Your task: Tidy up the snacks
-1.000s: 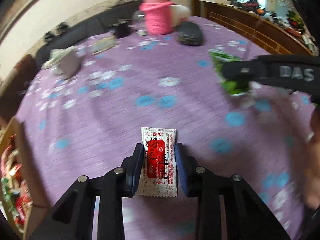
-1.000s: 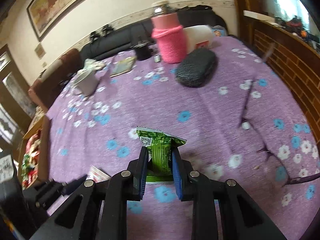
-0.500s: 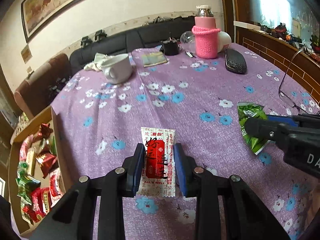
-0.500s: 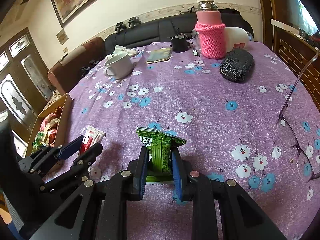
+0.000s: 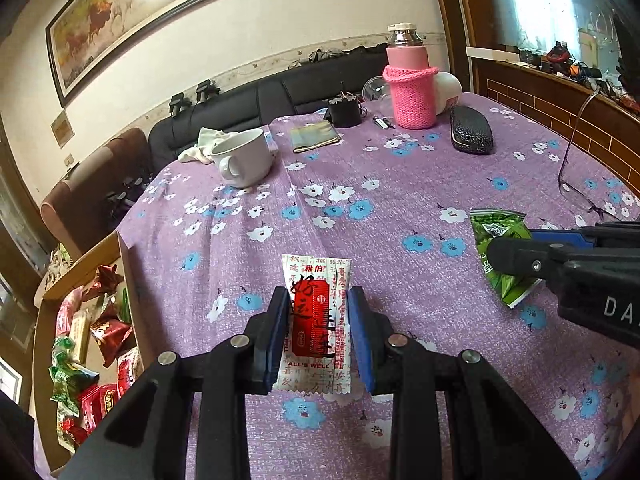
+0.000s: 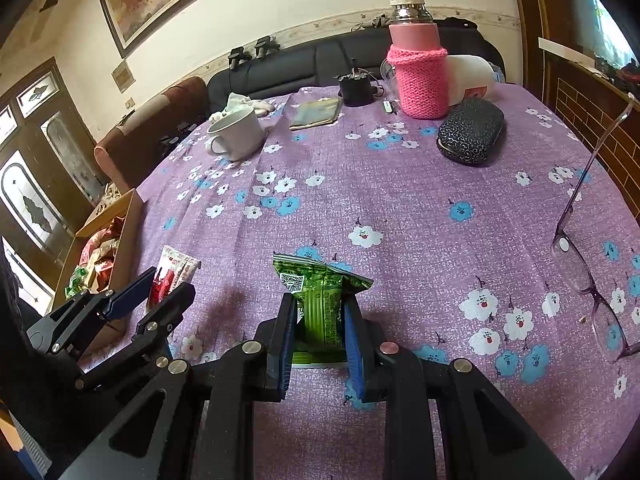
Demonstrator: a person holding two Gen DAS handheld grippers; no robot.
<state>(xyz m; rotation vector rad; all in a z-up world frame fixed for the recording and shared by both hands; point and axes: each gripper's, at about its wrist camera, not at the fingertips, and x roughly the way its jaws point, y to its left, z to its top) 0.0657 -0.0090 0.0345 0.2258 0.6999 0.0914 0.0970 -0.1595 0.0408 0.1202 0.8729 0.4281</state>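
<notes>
My left gripper (image 5: 318,304) is shut on a white and red snack packet (image 5: 316,320), held above the purple flowered tablecloth (image 5: 360,184). My right gripper (image 6: 319,312) is shut on a green snack packet (image 6: 320,300), also off the cloth. Each gripper shows in the other view: the right gripper (image 5: 516,248) with its green packet (image 5: 500,240) at the right edge, the left gripper (image 6: 160,292) with its packet (image 6: 172,268) at lower left. A cardboard box (image 5: 124,264) full of wrapped snacks (image 5: 104,332) stands at the table's left edge.
On the far half of the table stand a white mug (image 5: 244,158), a pink-sleeved flask (image 5: 410,84), a black glasses case (image 5: 470,130), a small notebook (image 5: 316,138) and a black pot (image 5: 344,110). Spectacles (image 6: 588,264) lie at the right. A dark sofa (image 5: 280,92) runs behind.
Both views have swung up and leftward, bringing the snack box into sight. Both packets stay gripped, and the last half second shows almost no movement.
</notes>
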